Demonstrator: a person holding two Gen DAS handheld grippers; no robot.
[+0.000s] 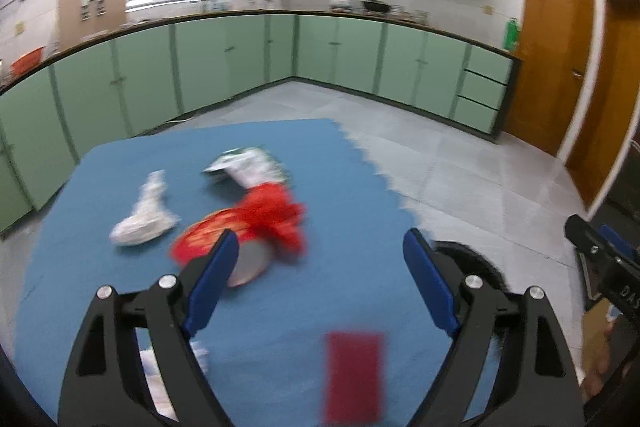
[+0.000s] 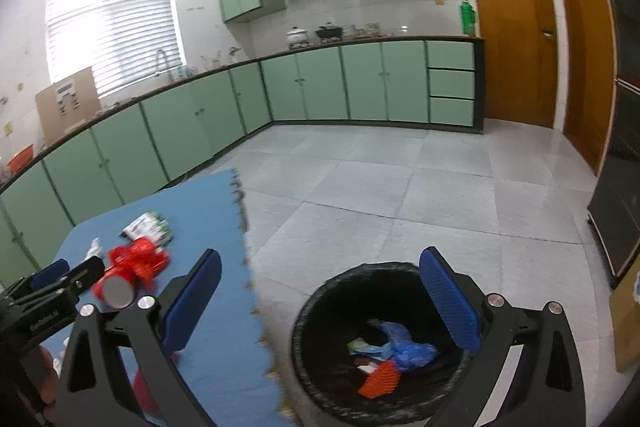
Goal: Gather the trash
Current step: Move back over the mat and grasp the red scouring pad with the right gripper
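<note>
My left gripper (image 1: pixel 320 267) has its fingers wide apart, nothing between them, above the blue foam mat (image 1: pixel 120 287) on the floor. My right gripper (image 2: pixel 320 303) is also spread wide and empty, over the mat's jagged edge and the black trash bin (image 2: pixel 320 367).

Trash on the mat, left wrist view: a crumpled white wrapper (image 1: pixel 144 215) at left; a green/white printed packet (image 1: pixel 248 167) further back; a red crinkled bag (image 1: pixel 276 215) touching a red can (image 1: pixel 208 239) lying on its side w/ silver end facing me. A red flat rectangle (image 1: pixel 352 375) lies nearer, blurred, can't tell what it is. White bits (image 1: pixel 200 351) show behind my left finger.

The bin sits on the tile floor (image 2: pixel 400 187) just beside the mat. Inside it: blue plastic bag (image 2: pixel 408 347), orange ridged piece (image 2: pixel 380 383), light green/white scrap (image 2: pixel 360 347).

Bkgd: green kitchen cabinets (image 2: pixel 320 83), wooden doors (image 2: pixel 512 27).
</note>
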